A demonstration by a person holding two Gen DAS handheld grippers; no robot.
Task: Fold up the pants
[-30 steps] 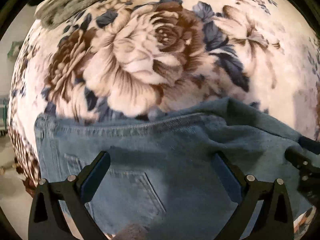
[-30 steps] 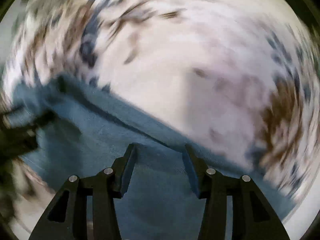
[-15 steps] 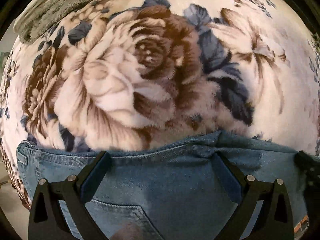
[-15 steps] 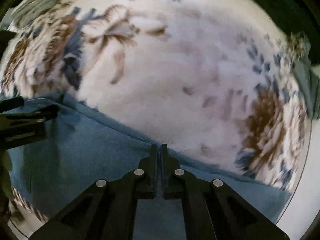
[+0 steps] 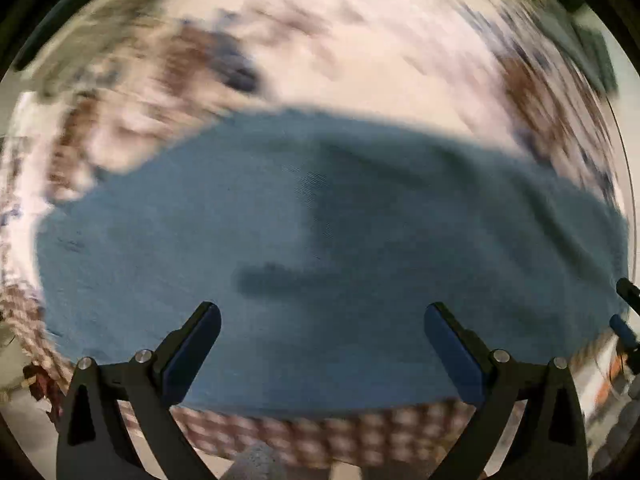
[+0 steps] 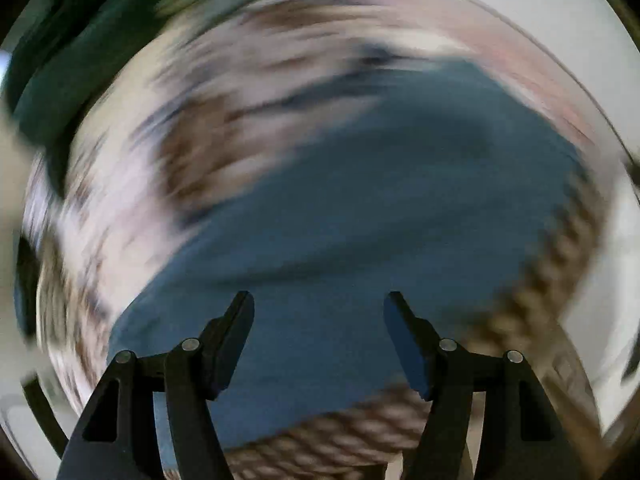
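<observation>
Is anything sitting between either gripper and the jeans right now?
Nothing visible. The left gripper and right gripper are both open, with the jeans directly ahead on the floral blanket. Both views are motion-blurred, so small items could go unseen.

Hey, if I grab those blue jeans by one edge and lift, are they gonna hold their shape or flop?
The jeans would probably flop: soft ridges and creases run across the denim. They likely drag rather than slide, since the floral blanket beneath looks plush. Both the left gripper and right gripper are open, holding nothing.
</observation>
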